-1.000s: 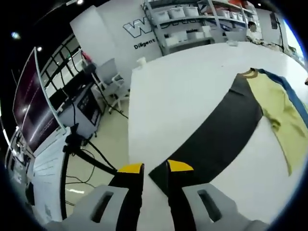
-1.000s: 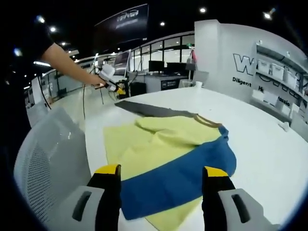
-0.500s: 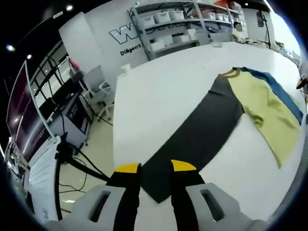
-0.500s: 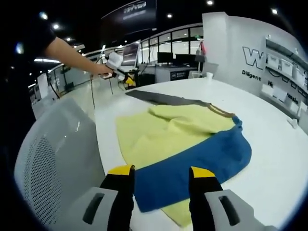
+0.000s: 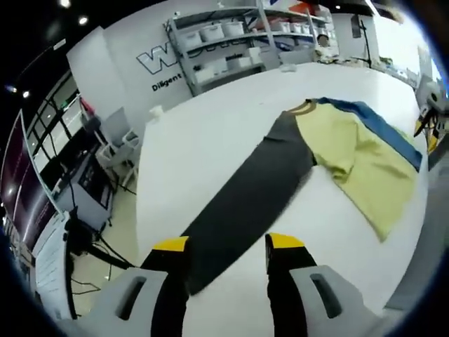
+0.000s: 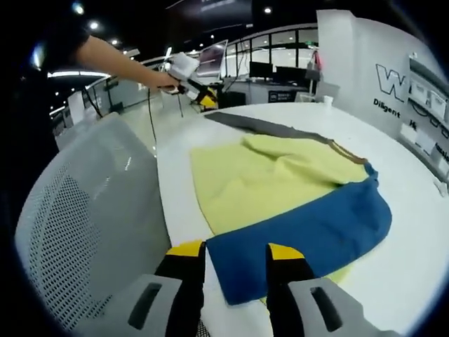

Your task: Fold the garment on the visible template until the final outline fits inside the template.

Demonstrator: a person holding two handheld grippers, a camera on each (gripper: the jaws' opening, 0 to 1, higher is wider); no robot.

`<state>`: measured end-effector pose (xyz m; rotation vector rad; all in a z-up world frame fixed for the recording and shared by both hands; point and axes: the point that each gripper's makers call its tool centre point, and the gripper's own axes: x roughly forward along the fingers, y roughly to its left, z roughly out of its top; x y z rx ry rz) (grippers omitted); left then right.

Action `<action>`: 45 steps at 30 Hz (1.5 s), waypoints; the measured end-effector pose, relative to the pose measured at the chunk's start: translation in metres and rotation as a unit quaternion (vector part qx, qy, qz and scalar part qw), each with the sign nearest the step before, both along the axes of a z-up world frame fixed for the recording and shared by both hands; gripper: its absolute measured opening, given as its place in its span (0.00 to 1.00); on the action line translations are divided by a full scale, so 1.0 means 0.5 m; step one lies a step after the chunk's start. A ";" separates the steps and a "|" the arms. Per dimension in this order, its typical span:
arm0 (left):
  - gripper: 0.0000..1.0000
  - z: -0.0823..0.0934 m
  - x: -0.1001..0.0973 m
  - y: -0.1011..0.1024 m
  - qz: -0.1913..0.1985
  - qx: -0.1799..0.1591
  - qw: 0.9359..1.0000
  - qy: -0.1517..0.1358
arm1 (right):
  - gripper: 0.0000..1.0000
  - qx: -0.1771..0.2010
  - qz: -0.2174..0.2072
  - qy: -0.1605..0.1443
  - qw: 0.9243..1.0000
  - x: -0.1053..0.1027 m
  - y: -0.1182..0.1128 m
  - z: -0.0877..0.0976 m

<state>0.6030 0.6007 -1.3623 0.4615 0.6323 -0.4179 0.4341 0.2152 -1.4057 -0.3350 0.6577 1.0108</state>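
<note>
A yellow and blue garment lies crumpled on the white table, its brown collar touching the far end of a long dark grey template. My left gripper is open, and its jaws straddle the template's near end. In the right gripper view the blue part lies nearest and the yellow part behind it, with the template beyond. My right gripper is open with a narrow gap, and the blue hem's corner lies between its jaws. The left gripper shows far off, held in a hand.
A white mesh chair back stands close on the left of the right gripper view, beside the table edge. Shelves with bins line the far wall. Desks and monitors stand past the table's left edge. The right gripper shows at the right edge.
My left jaws have spread wider and moved over the template's near end. My right jaws have narrowed and come down to the blue hem.
</note>
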 end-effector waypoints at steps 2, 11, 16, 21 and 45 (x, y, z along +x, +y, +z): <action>0.54 -0.010 -0.013 -0.015 -0.013 -0.002 1.000 0.009 | 0.26 -0.005 0.008 0.002 1.000 -0.003 0.004 -0.006; 0.69 -0.040 -0.061 -0.068 -0.050 -0.010 0.998 0.028 | 0.24 -0.013 0.022 0.000 1.000 -0.006 0.015 -0.011; 0.81 -0.044 -0.077 -0.117 -0.069 -0.034 0.996 0.033 | 0.25 -0.014 0.027 0.007 1.000 -0.008 0.018 -0.017; 0.84 -0.063 -0.088 -0.156 -0.082 -0.028 0.996 0.037 | 0.24 -0.024 0.041 0.013 0.999 -0.021 0.023 -0.029; 0.88 -0.138 -0.110 -0.247 -0.164 0.039 0.984 0.060 | 0.23 -0.022 0.033 0.031 0.999 -0.024 0.027 -0.044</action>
